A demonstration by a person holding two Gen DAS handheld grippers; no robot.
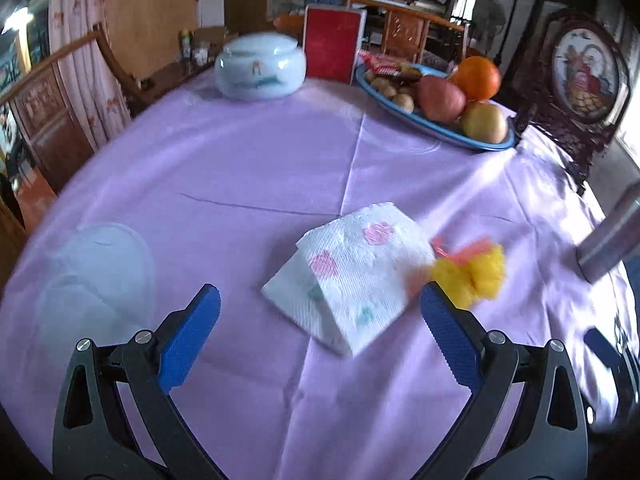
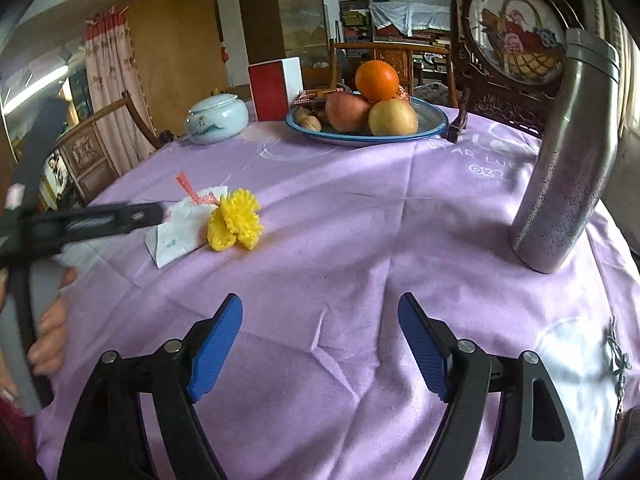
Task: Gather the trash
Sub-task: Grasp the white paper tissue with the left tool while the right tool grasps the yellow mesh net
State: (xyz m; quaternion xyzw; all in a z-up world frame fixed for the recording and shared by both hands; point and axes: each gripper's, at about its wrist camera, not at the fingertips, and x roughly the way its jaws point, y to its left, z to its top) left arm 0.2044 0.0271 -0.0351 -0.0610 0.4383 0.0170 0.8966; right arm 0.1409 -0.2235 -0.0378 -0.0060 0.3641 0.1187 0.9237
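Observation:
A folded white paper napkin with pink and green prints lies on the purple tablecloth. A yellow foam net with an orange scrap lies against its right side. My left gripper is open just short of the napkin, jaws wide apart and empty. A clear plastic lid lies to the left. In the right wrist view the napkin and yellow net lie at the mid left, with the left gripper's black arm beside them. My right gripper is open and empty over bare cloth.
A steel flask stands at the right. A blue plate of fruit and nuts, a red box and a white ceramic jar stand at the far side. Wooden chairs surround the table.

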